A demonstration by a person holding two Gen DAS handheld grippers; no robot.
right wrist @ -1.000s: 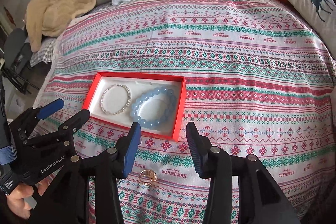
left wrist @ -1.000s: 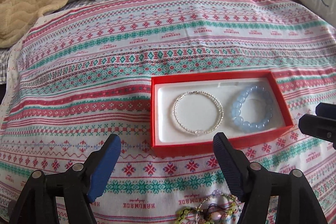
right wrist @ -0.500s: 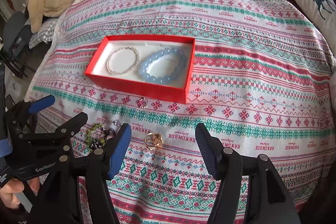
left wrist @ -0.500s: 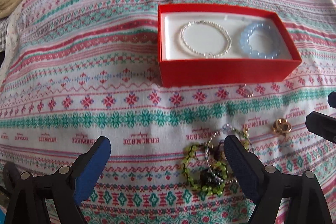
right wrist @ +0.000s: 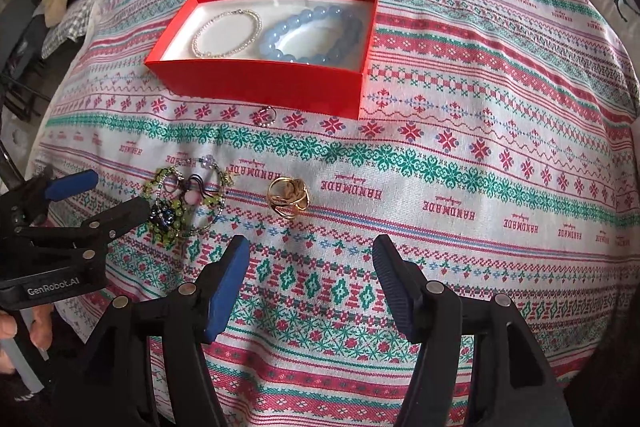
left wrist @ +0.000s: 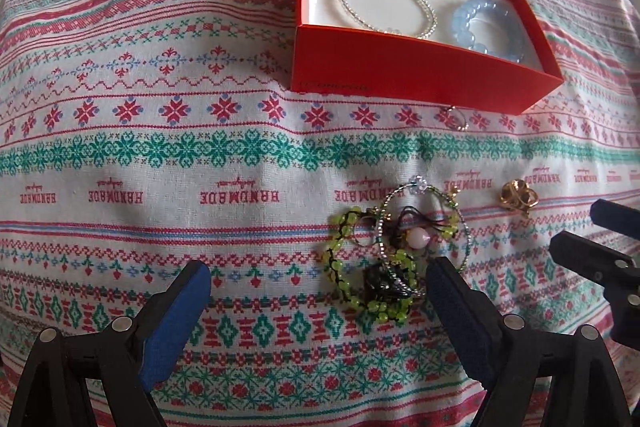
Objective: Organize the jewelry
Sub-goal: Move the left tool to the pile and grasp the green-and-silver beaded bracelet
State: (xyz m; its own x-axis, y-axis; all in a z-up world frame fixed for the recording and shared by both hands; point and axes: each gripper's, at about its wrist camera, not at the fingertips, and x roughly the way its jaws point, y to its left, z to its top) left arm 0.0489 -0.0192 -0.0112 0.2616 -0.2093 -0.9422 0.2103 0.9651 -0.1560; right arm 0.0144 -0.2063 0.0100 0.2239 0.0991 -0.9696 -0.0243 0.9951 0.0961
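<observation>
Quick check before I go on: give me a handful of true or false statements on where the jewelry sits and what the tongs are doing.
1. The blue bead bracelet lies inside the red box. True.
2. The gold ring lies inside the box. False: it lies on the patterned bedspread, in front of the box.
3. The right tongs are shut on the gold ring. False: they are open and empty.
4. A tangled pile of green bead jewelry lies on the bedspread, outside the box. True.
5. The left tongs are open and hold nothing. True.
6. The box holds only one bracelet. False: a pearl bracelet lies beside the blue one.
</observation>
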